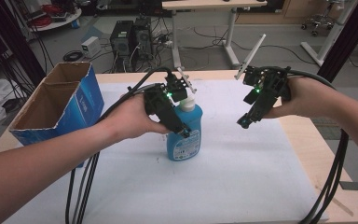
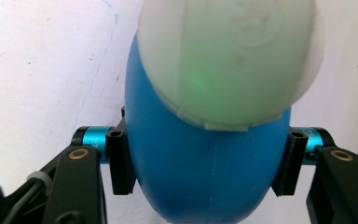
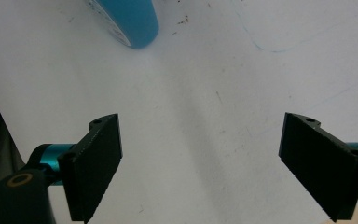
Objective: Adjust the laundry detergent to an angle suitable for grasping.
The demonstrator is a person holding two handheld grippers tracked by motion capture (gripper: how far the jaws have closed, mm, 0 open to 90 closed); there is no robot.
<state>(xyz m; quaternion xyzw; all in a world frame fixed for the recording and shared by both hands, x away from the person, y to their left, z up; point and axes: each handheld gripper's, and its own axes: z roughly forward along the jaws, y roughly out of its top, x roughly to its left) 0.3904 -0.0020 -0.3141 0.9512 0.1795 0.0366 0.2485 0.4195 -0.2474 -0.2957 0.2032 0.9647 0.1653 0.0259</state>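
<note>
A blue bottle with a white cap stands upright on the white table cover. My left gripper comes down over it from the left and is shut on the bottle's body below the cap. In the left gripper view both pads press the blue bottle from either side, with the white cap close to the camera. My right gripper hangs above the table to the right of the bottle, apart from it. Its jaws stand wide open with nothing between them; the bottle's base lies far ahead.
An open cardboard box with blue sides stands at the table's left edge. A white sheet covers most of the wooden table. Black cables trail from both grippers off the front edge.
</note>
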